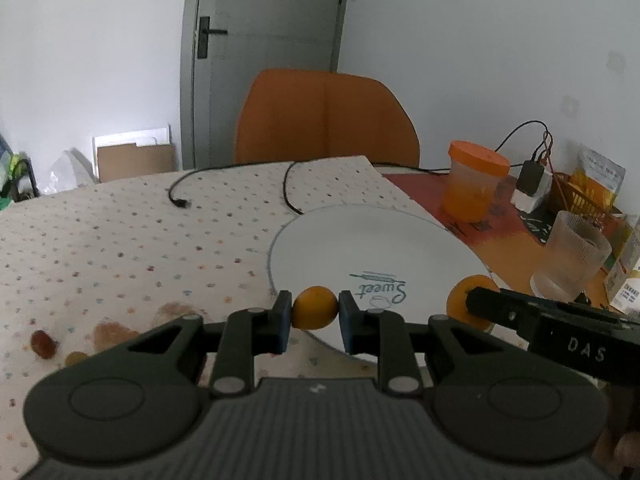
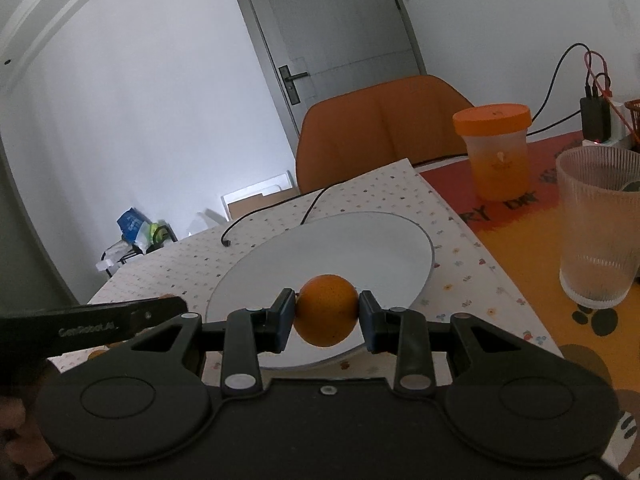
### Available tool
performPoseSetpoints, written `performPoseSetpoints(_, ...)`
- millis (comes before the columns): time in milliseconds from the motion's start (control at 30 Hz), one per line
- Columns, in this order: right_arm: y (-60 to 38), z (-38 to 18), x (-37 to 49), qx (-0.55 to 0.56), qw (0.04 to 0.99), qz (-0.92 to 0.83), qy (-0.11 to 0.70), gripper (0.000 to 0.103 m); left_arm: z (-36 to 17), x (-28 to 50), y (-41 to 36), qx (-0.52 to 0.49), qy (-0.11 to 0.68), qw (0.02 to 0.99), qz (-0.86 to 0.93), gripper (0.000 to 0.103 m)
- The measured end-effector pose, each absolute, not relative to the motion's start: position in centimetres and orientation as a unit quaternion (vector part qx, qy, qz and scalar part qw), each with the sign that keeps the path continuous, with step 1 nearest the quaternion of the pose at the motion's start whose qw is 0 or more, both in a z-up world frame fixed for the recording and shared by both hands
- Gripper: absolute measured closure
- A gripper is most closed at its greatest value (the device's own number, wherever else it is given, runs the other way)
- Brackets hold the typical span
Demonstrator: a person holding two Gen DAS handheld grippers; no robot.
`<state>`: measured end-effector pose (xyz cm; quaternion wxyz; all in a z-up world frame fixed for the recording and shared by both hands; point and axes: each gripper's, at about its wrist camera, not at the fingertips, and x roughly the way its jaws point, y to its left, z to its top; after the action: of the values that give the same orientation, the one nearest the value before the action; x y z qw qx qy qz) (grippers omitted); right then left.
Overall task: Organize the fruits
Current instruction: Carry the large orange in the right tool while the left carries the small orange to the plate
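Left wrist view: the left gripper [image 1: 315, 317] has its fingers [image 1: 281, 320] closed on a small orange fruit [image 1: 314, 307], held at the near rim of a white plate [image 1: 372, 248] printed with the word "Sweet". To the right, the right gripper [image 1: 474, 304] reaches in with a second orange fruit [image 1: 460, 300] at the plate's right edge. Left of the fingers, some small reddish and yellowish fruits [image 1: 42, 343] lie blurred on the dotted cloth [image 1: 120, 240] covering the surface. Beyond the plate a black cable [image 1: 180, 196] trails across the cloth, and further right stand a ribbed glass [image 1: 572, 256] and an orange-lidded jar [image 1: 474, 180]. An orange chair [image 1: 326, 116] stands behind the surface, and a grey door [image 1: 272, 32] behind that.

Right wrist view: the right gripper's fingers [image 2: 285, 320] are clamped on a larger orange fruit [image 2: 327, 310] over the plate's near edge. The left gripper [image 2: 96, 322] shows at the left.
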<state>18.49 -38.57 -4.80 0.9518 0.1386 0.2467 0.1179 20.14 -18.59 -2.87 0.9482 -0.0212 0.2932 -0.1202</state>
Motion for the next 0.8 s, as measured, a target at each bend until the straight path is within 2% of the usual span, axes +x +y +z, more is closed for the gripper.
performPoseSetpoints(600,-39.2,-5.3,19.3,0.137,0.95,0.112,0.259,0.07,-3.3,21.1,-18.8,-0.038,0.3,0.945,-0.122,0.079)
performPoseSetpoints(800,-38.9,-5.2,19.5,0.134,0.95,0.115,0.259,0.07,-2.5,19.8,-17.5,-0.041,0.295,0.948,-0.115,0.075)
